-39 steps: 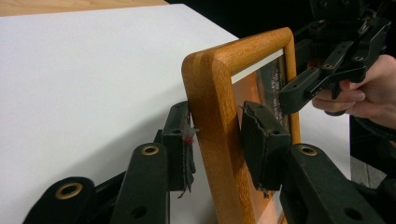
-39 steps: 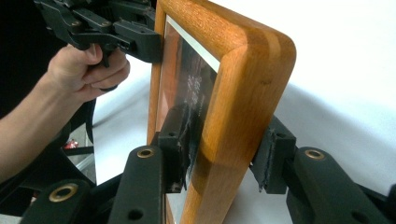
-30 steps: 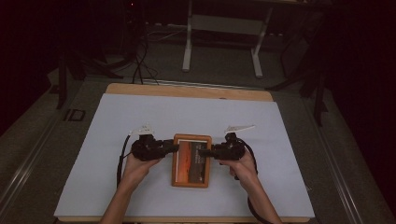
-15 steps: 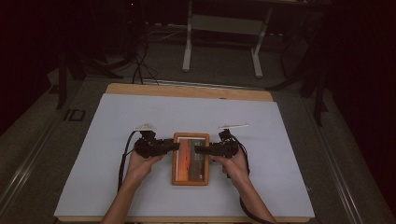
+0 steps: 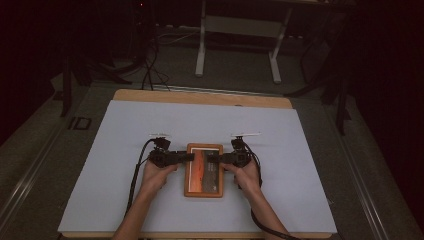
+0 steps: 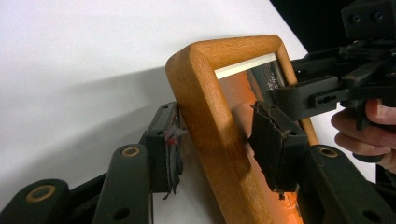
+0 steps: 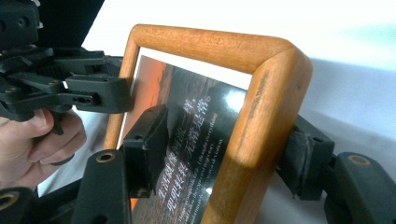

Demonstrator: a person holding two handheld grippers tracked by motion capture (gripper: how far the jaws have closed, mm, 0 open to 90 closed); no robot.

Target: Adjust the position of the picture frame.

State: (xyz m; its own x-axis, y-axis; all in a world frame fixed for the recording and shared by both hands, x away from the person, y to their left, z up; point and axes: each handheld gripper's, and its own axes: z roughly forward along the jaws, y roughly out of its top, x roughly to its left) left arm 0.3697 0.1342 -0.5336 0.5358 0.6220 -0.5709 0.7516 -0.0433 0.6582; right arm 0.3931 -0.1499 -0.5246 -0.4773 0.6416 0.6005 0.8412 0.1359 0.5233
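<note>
A wooden picture frame [image 5: 204,175] with an orange and dark print lies on the white table cover [image 5: 125,145]. My left gripper [image 5: 189,157] reaches over its left bar and my right gripper [image 5: 213,159] over its right bar. In the left gripper view the wooden bar [image 6: 205,93] stands between the left gripper's [image 6: 222,142] jaws, which have just been opening; the inner pad [image 6: 273,140] sits off the wood. In the right gripper view the right gripper [image 7: 226,149] straddles the other bar [image 7: 261,116], its jaws also just opened, with a gap at the inner pad [image 7: 149,140].
The cover lies on a wooden tabletop whose far edge [image 5: 200,97] shows beyond it. Behind the table are white desk legs [image 5: 201,50] and cables on a dark floor [image 5: 150,65]. Cables trail from both grippers toward the near edge.
Both hands have sunk slightly with the frame toward the table. The right gripper has shifted a little toward the frame.
</note>
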